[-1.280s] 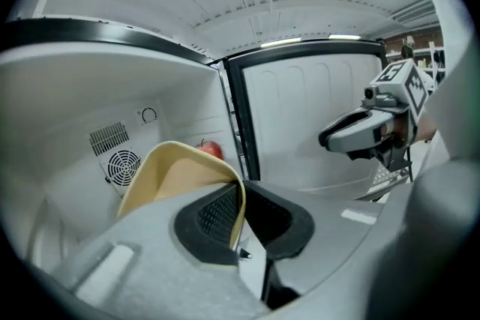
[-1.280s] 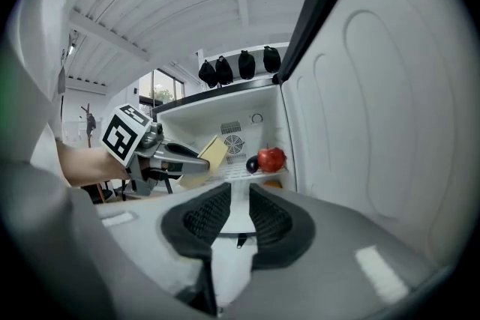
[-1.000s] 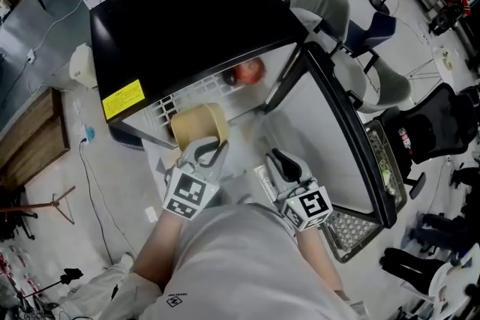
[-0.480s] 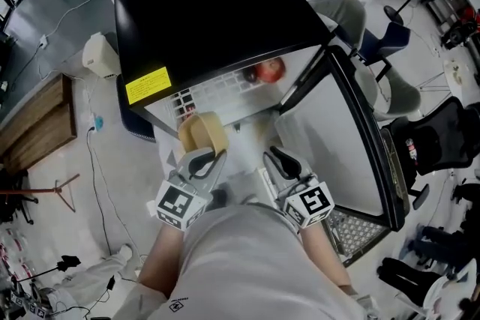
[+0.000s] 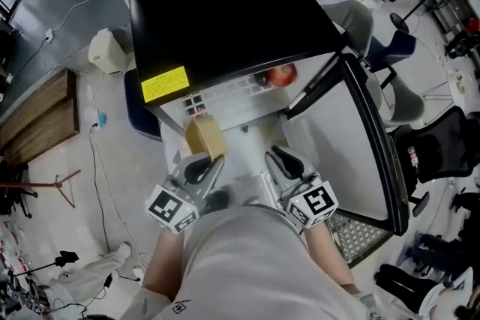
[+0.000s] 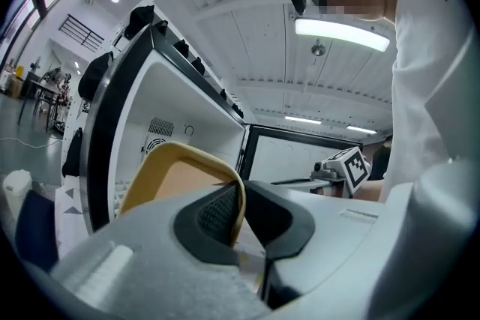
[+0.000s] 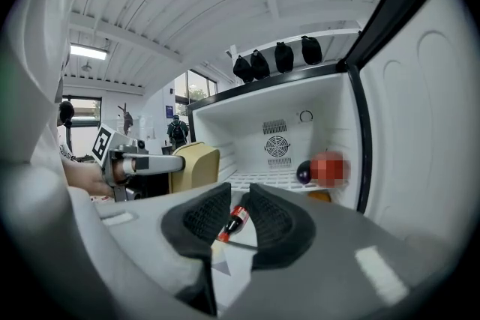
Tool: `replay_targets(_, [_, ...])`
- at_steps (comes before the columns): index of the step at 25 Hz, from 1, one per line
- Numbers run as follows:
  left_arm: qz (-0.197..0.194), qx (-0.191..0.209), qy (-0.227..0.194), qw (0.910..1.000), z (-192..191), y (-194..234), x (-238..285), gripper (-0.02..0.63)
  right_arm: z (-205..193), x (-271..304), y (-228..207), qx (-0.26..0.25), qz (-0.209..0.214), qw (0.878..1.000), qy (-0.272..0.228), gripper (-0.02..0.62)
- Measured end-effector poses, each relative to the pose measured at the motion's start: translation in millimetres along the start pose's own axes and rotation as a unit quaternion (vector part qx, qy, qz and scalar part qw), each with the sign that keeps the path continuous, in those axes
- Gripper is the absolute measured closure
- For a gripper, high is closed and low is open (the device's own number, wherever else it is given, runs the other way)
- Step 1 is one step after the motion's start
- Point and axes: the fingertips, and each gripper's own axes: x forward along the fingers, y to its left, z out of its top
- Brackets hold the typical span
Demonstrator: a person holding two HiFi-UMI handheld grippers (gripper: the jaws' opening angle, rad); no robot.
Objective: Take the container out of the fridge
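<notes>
A tan open-topped container [image 5: 204, 137] hangs just outside the front of the open black fridge [image 5: 225, 19]. My left gripper [image 5: 201, 165] is shut on its near rim. In the left gripper view the thin tan wall [image 6: 176, 176] runs down between the two black pads of the left gripper [image 6: 241, 195]. The right gripper [image 5: 283, 160] is beside it, in front of the fridge opening, shut to a slim gap with nothing held. From the right gripper view [image 7: 238, 198] the container [image 7: 193, 165] shows at the left, outside the white fridge interior.
The fridge door [image 5: 337, 139] stands swung open at the right. Inside sit a red item [image 5: 282, 75], a dark round fruit [image 7: 304, 172] and a small red-labelled bottle [image 7: 234, 221] lying on the shelf. A wooden bench [image 5: 37, 116] and cables lie at the left; chairs are at the right.
The left gripper has drawn the container a little back from the fridge opening toward the person. The right gripper has stayed in about the same place.
</notes>
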Motion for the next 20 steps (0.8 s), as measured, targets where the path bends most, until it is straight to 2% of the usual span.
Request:
replay_targets(9, [-0.04, -0.018, -0.032, 0.9985, 10, 0, -1, 0.583, 6, 4, 8, -0.027, 0.008, 1.0, -0.002, 0.514])
replay_targets(20, [-0.041, -0.021, -0.035, 0.9983, 14, 13, 0, 0.583, 6, 5, 15, -0.035, 0.006, 0.999, 0.0, 0.514])
